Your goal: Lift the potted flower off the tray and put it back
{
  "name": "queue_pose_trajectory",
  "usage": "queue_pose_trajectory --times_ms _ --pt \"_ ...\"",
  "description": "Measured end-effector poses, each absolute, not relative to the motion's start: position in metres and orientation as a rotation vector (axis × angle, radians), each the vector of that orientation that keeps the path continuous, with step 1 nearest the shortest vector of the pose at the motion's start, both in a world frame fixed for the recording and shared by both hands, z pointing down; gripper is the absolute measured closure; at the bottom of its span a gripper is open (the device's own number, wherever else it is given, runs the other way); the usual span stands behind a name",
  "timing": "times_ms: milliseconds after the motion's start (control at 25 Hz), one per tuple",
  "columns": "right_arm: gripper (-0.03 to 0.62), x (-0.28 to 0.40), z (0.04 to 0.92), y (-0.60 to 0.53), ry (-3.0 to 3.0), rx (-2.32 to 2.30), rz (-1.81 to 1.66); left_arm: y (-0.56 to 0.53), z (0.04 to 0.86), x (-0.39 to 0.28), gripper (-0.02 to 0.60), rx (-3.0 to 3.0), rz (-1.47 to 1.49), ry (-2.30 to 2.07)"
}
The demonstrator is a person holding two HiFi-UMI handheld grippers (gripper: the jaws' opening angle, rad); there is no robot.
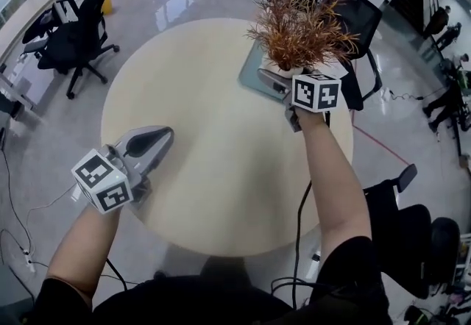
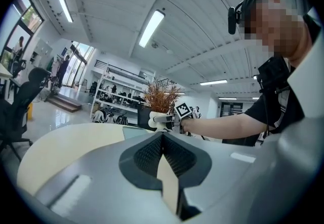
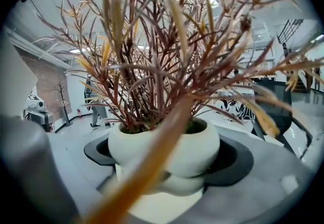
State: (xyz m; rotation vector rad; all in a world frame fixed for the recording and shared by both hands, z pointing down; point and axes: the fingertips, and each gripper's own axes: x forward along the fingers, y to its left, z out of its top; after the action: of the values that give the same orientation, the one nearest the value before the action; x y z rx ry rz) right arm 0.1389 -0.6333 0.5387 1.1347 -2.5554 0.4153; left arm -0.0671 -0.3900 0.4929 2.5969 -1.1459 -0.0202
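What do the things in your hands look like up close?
The left tongs and right tongs are grey shells with black ribbed pads. Each carries a white cube with black square markers. A black cable trails off; sleeves are black.

- The tray (image 1: 254, 72) lies on the counter (image 1: 221, 184) at one o'clock.
- The potted flower (image 1: 298, 37) sits in the right claw (image 1: 283, 81), above the tray.
- The left claw (image 1: 151, 141) hangs at eight o'clock.
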Motion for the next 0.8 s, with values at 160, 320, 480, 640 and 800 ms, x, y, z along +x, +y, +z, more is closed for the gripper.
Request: queue_pose_trajectory --times_ms 160,320,480,640,800 --pt "0.060 0.126 0.534 -0.579 -2.567 1.123 0.424 -0.357 0.484 -0.074 0.581 2.607 -0.018 -1.120" --pt "0.060 0.111 0.531 -0.535 -2.571 1.116 0.427 -0.333 0.474 -0.084 0.581 2.629 -0.012 -1.102" --pt "0.062 0.099 0.532 -0.496 -2.561 1.107 0.417 -0.310 0.471 -0.093 0.581 2.642 -0.014 -1.087" --pt "0.062 0.084 0.535 -0.459 -2.568 1.102 0.447 -0.286 0.473 -0.099 0.581 2.651 -0.012 -1.061" --pt "0.062 0.074 0.542 -0.431 -2.563 1.102 0.459 -0.267 0.476 -0.102 0.581 2.655 -0.001 -1.036"
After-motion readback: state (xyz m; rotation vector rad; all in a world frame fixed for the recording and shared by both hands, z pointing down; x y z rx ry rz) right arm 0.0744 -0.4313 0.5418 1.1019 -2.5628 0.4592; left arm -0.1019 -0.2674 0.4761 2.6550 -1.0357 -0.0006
